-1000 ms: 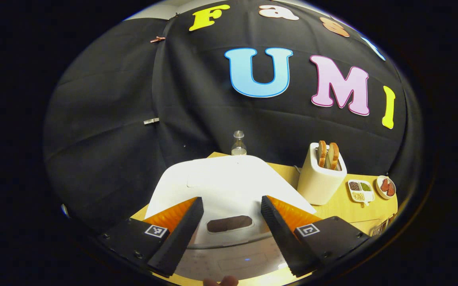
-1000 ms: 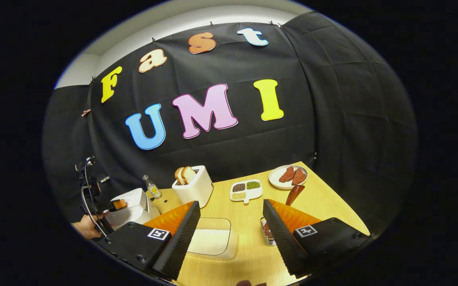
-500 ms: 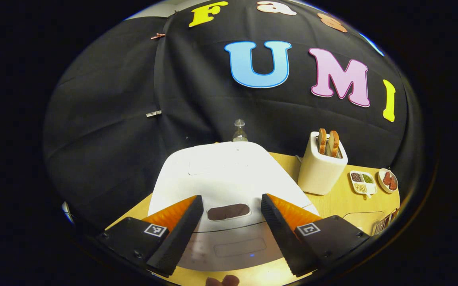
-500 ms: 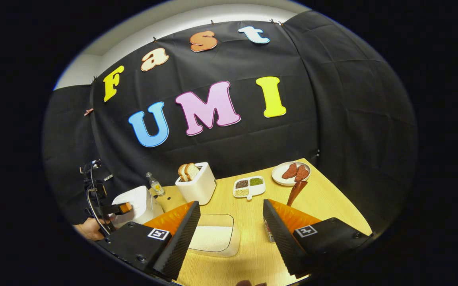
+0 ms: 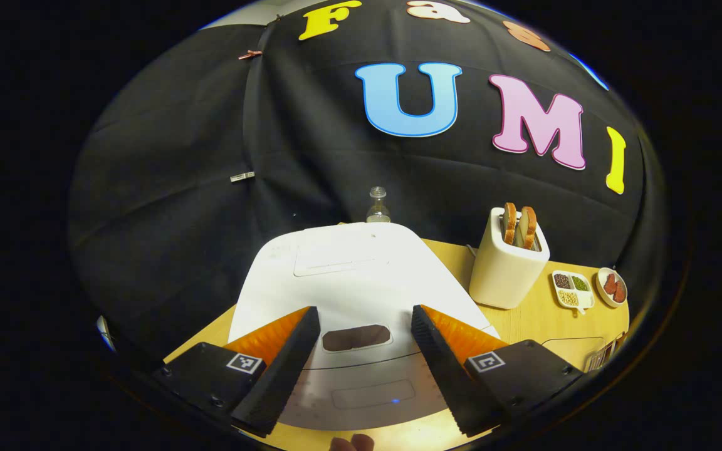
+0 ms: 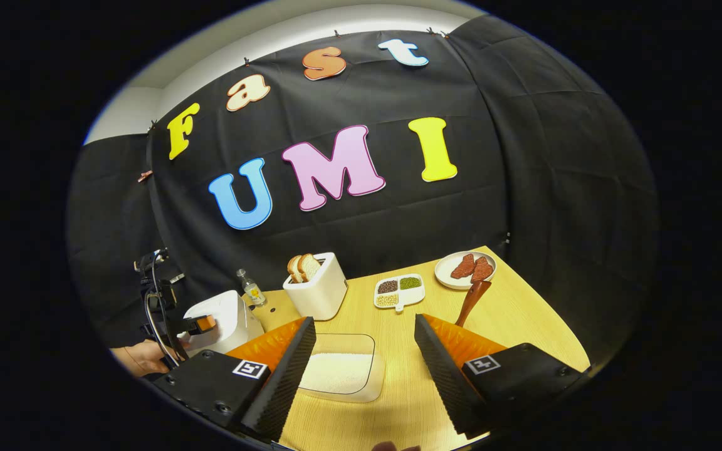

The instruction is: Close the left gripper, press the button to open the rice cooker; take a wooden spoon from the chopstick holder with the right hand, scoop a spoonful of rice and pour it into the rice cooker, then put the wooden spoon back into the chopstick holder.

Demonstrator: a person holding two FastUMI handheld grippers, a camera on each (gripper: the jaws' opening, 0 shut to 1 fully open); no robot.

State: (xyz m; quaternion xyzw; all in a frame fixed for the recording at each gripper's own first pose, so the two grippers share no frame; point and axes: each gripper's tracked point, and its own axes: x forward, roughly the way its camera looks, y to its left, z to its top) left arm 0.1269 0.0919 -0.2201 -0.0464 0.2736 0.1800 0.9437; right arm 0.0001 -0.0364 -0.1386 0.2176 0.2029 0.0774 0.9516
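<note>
Over the rice cooker (image 5: 342, 282), the left tool (image 5: 361, 369) had drawn back slightly, fingers still spread; the closed lid's button (image 5: 356, 337) remained unpressed. The right tool (image 6: 361, 369) hovered spread.

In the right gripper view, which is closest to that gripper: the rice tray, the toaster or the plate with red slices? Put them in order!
1. Rice tray, just ahead between the right gripper's fingers.
2. Toaster, farther back, slightly left.
3. Plate of red slices, far right corner of the table.
</note>
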